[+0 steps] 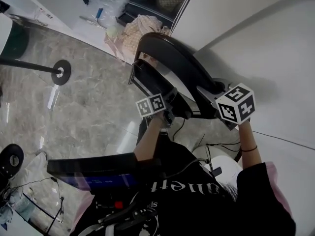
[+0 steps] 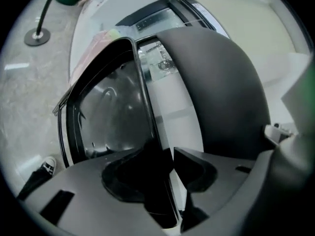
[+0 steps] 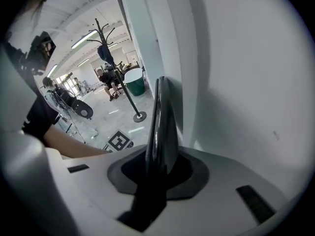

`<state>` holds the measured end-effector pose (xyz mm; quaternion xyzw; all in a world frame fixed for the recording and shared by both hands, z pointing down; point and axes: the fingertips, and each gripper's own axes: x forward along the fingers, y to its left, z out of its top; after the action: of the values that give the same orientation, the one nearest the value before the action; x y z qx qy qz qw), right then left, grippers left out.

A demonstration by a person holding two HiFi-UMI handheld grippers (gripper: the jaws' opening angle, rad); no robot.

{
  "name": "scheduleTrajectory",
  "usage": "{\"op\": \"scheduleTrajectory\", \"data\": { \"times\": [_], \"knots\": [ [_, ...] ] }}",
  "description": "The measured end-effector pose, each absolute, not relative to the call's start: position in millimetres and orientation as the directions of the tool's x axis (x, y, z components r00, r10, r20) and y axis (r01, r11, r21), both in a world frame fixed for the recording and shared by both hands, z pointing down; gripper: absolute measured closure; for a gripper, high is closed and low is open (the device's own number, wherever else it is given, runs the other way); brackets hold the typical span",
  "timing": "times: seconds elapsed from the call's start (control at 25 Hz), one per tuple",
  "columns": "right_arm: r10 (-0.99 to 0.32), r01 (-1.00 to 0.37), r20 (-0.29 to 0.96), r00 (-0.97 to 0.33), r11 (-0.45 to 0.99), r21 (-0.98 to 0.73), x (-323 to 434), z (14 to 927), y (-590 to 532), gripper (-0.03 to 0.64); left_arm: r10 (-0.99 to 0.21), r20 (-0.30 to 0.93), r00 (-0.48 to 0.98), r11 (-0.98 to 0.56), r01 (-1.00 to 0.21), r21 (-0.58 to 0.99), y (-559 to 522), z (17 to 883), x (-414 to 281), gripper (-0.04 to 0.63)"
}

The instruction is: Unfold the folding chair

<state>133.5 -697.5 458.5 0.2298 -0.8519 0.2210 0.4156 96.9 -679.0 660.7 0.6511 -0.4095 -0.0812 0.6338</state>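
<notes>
A black folding chair leans folded against the white wall, its curved backrest uppermost and its seat panel in front. My left gripper is at the seat's near edge. In the left gripper view the thin seat edge runs between the fingers of the left gripper. A sliver of light shows beside the right pad, so the jaws stand open around the edge. My right gripper is at the backrest's side. In the right gripper view the backrest's edge fills the notch of the right gripper, which is shut on it.
The white wall stands directly behind the chair. A coat stand's round base rests on the marble floor to the left. Bundled cloth lies beyond the chair. Cables trail at my feet. A green bin and seated people are far off.
</notes>
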Motion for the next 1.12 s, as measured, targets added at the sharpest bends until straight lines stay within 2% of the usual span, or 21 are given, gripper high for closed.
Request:
{"op": "scheduleTrajectory", "data": {
  "times": [0.28,0.68,1.12],
  "knots": [
    [-0.168,-0.553,0.79,-0.59,0.797,-0.243,141.0,466.1,-695.7,0.545,-0.688,0.32,0.652,0.104,-0.348,0.932,-672.0,653.7,101.6,0.531],
    [-0.1,-0.539,0.772,-0.628,0.772,-0.338,114.2,460.0,-663.8,0.543,-0.723,0.242,0.647,0.049,-0.301,0.952,-633.7,646.8,69.9,0.535],
    [-0.138,-0.509,0.773,-0.619,0.82,-0.261,76.3,448.8,-606.9,0.545,-0.795,0.259,0.549,0.122,-0.273,0.954,-584.6,645.4,34.0,0.528]
  ]
}}
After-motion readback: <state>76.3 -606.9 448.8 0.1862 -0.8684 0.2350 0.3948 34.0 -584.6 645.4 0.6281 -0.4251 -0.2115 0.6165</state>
